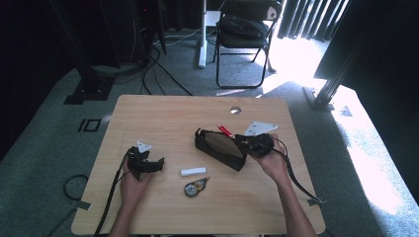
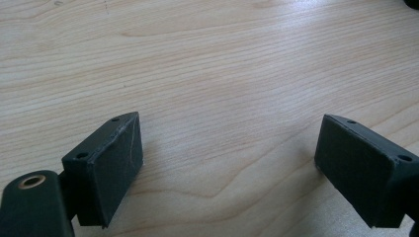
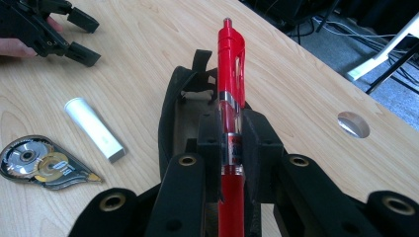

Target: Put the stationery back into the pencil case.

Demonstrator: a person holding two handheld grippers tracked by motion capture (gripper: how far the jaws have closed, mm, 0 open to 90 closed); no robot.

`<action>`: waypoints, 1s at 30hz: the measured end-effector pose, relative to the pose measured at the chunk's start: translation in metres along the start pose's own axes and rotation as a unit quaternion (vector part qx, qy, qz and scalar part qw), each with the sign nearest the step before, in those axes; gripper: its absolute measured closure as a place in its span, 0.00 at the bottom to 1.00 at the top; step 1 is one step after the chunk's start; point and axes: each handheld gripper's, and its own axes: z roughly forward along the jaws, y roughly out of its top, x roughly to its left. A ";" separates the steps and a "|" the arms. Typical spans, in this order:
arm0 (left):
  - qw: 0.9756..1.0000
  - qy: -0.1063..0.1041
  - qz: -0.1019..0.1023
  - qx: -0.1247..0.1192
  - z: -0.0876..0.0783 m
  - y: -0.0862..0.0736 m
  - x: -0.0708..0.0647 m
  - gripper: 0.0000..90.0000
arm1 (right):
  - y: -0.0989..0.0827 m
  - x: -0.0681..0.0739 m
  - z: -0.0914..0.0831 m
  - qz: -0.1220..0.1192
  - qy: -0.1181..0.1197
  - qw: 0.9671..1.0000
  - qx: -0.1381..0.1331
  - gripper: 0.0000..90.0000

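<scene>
Correction tape dispenser [image 1: 196,187]: nearest item, near-centre of tabletop [image 1: 163,113], lying flat; grey shell, yellow reel inside.
White eraser stick [image 1: 193,171]: just beyond the dispenser, lying flat, apart from it.
Left gripper [image 1: 157,164]: near-left of tabletop, held low over bare wood; jaws spread wide, nothing between them.
Right gripper [image 3: 231,148]: right of centre, over the pouch; jaws pressed on a red pen [image 3: 231,89], pinching its barrel mid-length.
Red pen: clicker end points away from the gripper, beyond the pouch's far edge; tip end hidden below the jaws.
Black pencil pouch [image 1: 220,148]: centre-right, mouth open, directly beneath the pen and the right gripper.
Cable hole [image 1: 235,109]: far side of tabletop, well apart from everything.
</scene>
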 end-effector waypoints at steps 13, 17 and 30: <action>1.000 0.000 0.000 0.000 0.000 0.000 0.000 0.13 | -0.001 0.000 0.008 -0.003 0.010 1.000 0.008 0.88; 1.000 0.000 0.000 0.000 0.000 0.000 0.000 0.13 | -0.002 0.001 0.012 -0.002 0.012 1.000 0.012 0.88; 1.000 0.000 0.001 0.000 0.000 0.000 0.000 0.13 | -0.002 0.001 0.018 0.002 0.018 1.000 0.011 0.88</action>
